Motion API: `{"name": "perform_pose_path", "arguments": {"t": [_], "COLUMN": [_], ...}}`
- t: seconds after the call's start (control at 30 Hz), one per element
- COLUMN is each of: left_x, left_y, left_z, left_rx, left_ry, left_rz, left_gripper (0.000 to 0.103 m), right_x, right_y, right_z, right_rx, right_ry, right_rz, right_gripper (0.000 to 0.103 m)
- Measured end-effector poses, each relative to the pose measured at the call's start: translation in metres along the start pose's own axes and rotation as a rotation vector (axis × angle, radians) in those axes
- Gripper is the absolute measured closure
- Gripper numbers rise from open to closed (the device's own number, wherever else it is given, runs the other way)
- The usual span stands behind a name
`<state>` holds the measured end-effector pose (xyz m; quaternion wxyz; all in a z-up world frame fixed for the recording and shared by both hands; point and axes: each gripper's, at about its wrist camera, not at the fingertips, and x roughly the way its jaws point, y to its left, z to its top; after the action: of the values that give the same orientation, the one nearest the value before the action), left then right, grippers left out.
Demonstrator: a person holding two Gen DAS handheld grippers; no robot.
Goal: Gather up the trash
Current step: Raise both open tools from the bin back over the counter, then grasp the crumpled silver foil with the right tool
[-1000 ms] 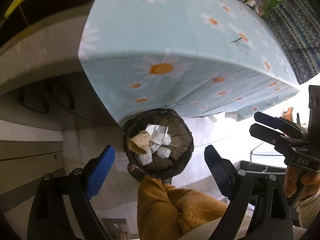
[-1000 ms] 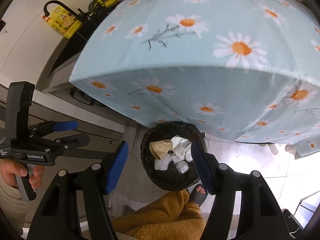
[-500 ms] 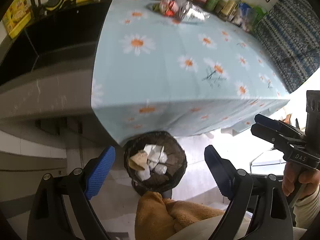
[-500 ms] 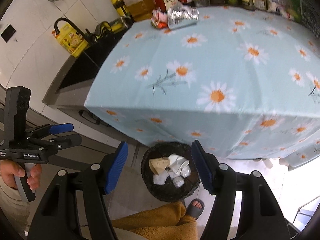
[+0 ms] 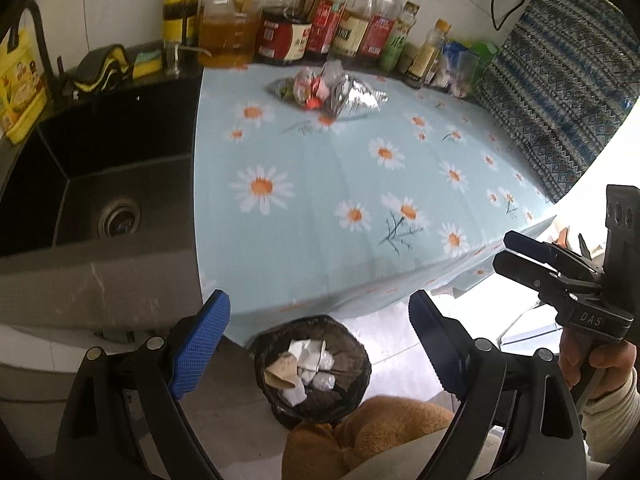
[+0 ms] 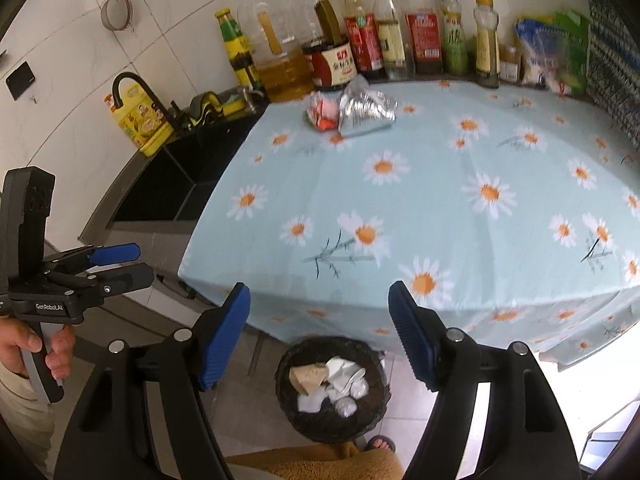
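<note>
A black-lined bin [image 5: 316, 368] [image 6: 332, 388] stands on the floor below the table's near edge, with crumpled white paper and a brown scrap inside. On the daisy tablecloth [image 5: 360, 184] [image 6: 440, 200], far side, lie a silver foil wrapper [image 5: 348, 96] [image 6: 366, 108] and a red-orange snack wrapper [image 5: 308, 88] [image 6: 322, 112]. My left gripper [image 5: 316, 340] is open high above the bin, nothing between its blue pads. The jaws of my right gripper [image 6: 318, 336] are opening, also with nothing between them. Each gripper shows at the edge of the other's view.
Several sauce and oil bottles [image 5: 304, 28] [image 6: 360, 44] line the table's back edge. A black sink [image 5: 92, 184] [image 6: 176, 184] adjoins the table's left side, with a yellow jug [image 6: 138, 120] behind it. A patterned cloth [image 5: 560, 100] hangs at the right. The person's tan-clad legs [image 5: 360, 436] are beside the bin.
Both grippers have risen and tilted up, so the tabletop, wrappers and bottles came into view and the bin shrank. The right gripper's jaws stand wider apart.
</note>
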<state>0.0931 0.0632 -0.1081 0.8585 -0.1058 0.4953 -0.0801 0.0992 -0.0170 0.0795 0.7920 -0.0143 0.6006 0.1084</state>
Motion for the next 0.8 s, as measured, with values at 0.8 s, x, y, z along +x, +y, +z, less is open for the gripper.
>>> {"name": "perform_pose_path", "arguments": {"t": [0.8], "left_x": [0.009], "left_y": [0.014], "left_z": [0.070], "left_rx": [-0.113], "left_ry": [-0.095], "left_rz": [0.074], "left_gripper": [0.015], "right_x": [0.033], "right_y": [-0.031], "right_z": [0.123], "right_rx": [-0.215], "right_ry": [-0.054], "right_rz": [0.064], "right_gripper": [0.014]}}
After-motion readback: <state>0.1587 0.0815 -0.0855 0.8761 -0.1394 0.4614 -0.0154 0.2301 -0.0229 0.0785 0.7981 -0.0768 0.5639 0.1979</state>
